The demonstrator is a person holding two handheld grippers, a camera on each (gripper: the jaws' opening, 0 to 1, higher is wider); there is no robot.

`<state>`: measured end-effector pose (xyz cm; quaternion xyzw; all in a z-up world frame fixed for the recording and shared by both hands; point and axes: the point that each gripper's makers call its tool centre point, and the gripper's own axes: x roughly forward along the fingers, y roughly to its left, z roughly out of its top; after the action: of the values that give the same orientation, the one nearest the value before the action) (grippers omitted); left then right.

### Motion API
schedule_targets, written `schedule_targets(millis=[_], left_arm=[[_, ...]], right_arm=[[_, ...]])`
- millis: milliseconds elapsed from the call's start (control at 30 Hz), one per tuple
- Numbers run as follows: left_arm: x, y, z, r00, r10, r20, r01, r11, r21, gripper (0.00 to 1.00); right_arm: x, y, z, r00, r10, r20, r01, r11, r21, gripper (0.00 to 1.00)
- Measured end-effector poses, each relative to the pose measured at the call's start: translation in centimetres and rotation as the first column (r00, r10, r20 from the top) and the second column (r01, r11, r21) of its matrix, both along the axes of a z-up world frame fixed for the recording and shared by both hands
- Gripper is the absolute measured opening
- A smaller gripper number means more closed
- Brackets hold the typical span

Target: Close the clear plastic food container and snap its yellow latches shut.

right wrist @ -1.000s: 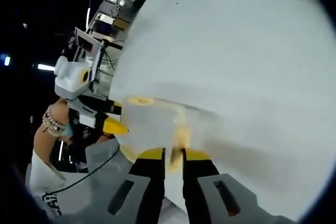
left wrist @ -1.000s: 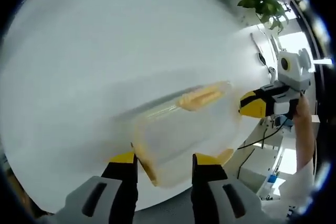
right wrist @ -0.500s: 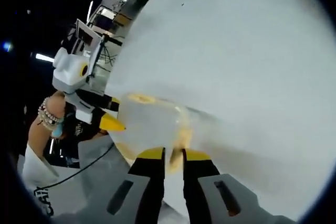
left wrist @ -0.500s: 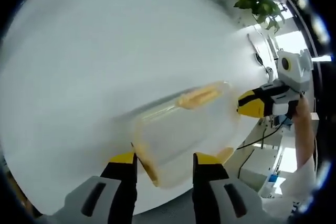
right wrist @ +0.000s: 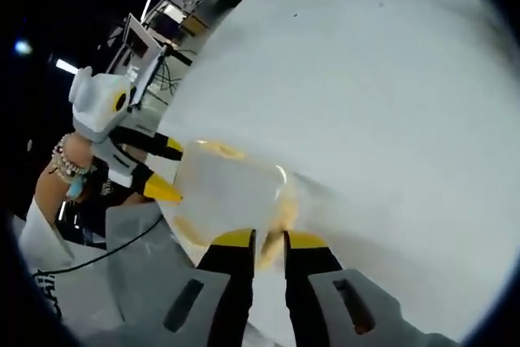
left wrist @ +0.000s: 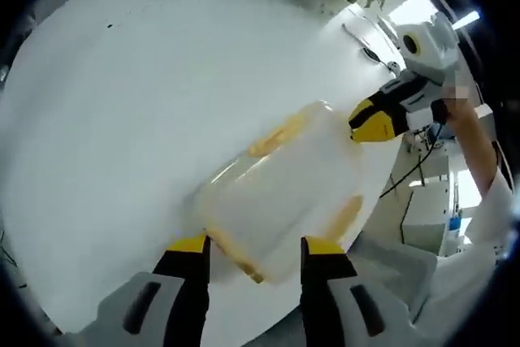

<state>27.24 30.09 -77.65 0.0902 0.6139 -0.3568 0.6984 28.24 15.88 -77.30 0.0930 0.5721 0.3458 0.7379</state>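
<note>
Left gripper (left wrist: 253,243) is held low with jaws spread, straddling the near end of the clear plastic food container (left wrist: 284,193); right gripper (right wrist: 268,238) is nearly clenched at the opposite end; container lies lengthwise between them at the white table (left wrist: 122,103) edge, yellow latches (left wrist: 276,134) along its sides.

The clear plastic food container with yellow latches (left wrist: 284,193) lies on the white round tabletop (left wrist: 138,95), between the left tool's (left wrist: 253,253) spread jaws. The right tool (left wrist: 375,121) touches its far corner.
</note>
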Motion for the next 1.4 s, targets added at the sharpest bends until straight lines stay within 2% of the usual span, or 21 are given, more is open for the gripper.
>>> schedule_targets(millis=[100,133,167,200,233,267,333,367,400,433,533,600,667,800,833,867,933,1067,1233,1267,1400], left_arm=[[0.8,-0.3,0.5,0.996,-0.047,0.07,0.049,0.999,-0.015,0.5],[1.6,-0.4,0.9,0.987,-0.071,0.142,0.074,0.997,-0.014,0.49],[2.5,-0.7,1.3,0.971,-0.102,0.218,0.109,0.994,-0.02,0.48],[3.1,-0.9,1.7,0.941,-0.155,0.3,0.165,0.986,-0.008,0.49],[3.3,-0.9,2.0,0.923,-0.187,0.336,0.195,0.981,0.009,0.49],[3.4,-1.1,2.3,0.894,-0.234,0.381,0.243,0.97,0.027,0.49],[3.3,-2.0,3.0,0.845,-0.298,0.445,0.322,0.947,0.023,0.5],[3.0,-2.5,3.2,0.832,-0.312,0.458,0.347,0.938,0.009,0.5],[2.7,-2.8,3.4,0.828,-0.318,0.462,0.361,0.932,-0.005,0.5],[2.2,-3.3,3.7,0.819,-0.334,0.466,0.389,0.921,-0.025,0.49],[1.3,-4.0,4.0,0.814,-0.346,0.466,0.419,0.906,-0.059,0.47],[0.6,-4.4,4.0,0.828,-0.337,0.449,0.42,0.902,-0.097,0.39],[0.2,-4.8,3.9,0.825,-0.331,0.458,0.423,0.899,-0.113,0.38],[0.0,-5.0,3.6,0.786,-0.375,0.492,0.469,0.88,-0.079,0.37],[-0.1,-5.1,3.6,0.784,-0.376,0.494,0.472,0.878,-0.08,0.35],[-0.1,-5.2,3.6,0.784,-0.378,0.492,0.476,0.875,-0.086,0.32],[-0.1,-5.5,3.6,0.78,-0.378,0.499,0.48,0.873,-0.089,0.27],[0.0,-5.9,3.3,0.775,-0.375,0.508,0.484,0.869,-0.097,0.22],[0.1,-6.2,2.9,0.754,-0.394,0.526,0.504,0.86,-0.078,0.17],[0.1,-6.2,2.9,0.753,-0.396,0.526,0.507,0.858,-0.079,0.16],[0.0,-6.7,2.9,0.749,-0.392,0.534,0.514,0.853,-0.095,0.11]], right_arm=[[0.0,0.0,0.1,1.0,0.018,0.023,-0.017,1.0,-0.013,0.1],[0.0,0.0,0.0,0.999,0.027,0.027,-0.027,1.0,-0.015,0.1],[0.1,0.0,0.1,0.999,0.033,0.027,-0.032,0.999,-0.011,0.1],[0.0,-0.1,0.1,0.999,0.03,0.02,-0.03,1.0,-0.009,0.1],[0.0,-0.2,0.2,0.999,0.031,0.02,-0.031,0.999,-0.008,0.12],[0.1,-0.3,0.5,0.999,0.031,0.025,-0.031,1.0,-0.005,0.14],[0.5,-0.5,0.9,0.998,0.036,0.051,-0.035,0.999,-0.016,0.23],[0.6,-0.7,1.1,0.996,0.056,0.071,-0.054,0.998,-0.03,0.25],[0.8,-0.9,1.3,0.994,0.069,0.089,-0.065,0.997,-0.047,0.25],[1.1,-1.1,1.6,0.99,0.085,0.114,-0.078,0.995,-0.066,0.23],[1.4,-1.0,2.4,0.976,0.139,0.166,-0.125,0.988,-0.089,0.21],[1.3,-0.8,2.7,0.968,0.177,0.177,-0.159,0.981,-0.108,0.24],[1.2,-0.3,3.0,0.949,0.23,0.215,-0.208,0.971,-0.12,0.23],[1.5,0.8,3.5,0.921,0.294,0.257,-0.269,0.955,-0.127,0.11],[1.4,1.2,3.6,0.916,0.299,0.266,-0.276,0.953,-0.121,0.08],[1.6,1.8,3.8,0.899,0.32,0.298,-0.297,0.947,-0.121,0.05],[1.4,2.4,3.8,0.874,0.367,0.318,-0.339,0.93,-0.142,0.03],[1.3,3.8,3.5,0.865,0.385,0.321,-0.361,0.923,-0.135,0.02],[1.7,5.6,3.3,0.829,0.422,0.367,-0.402,0.906,-0.132,0.0],[1.7,5.8,3.3,0.829,0.422,0.368,-0.403,0.906,-0.131,0.0],[1.3,7.3,3.1,0.803,0.46,0.38,-0.454,0.884,-0.112,0.0]])
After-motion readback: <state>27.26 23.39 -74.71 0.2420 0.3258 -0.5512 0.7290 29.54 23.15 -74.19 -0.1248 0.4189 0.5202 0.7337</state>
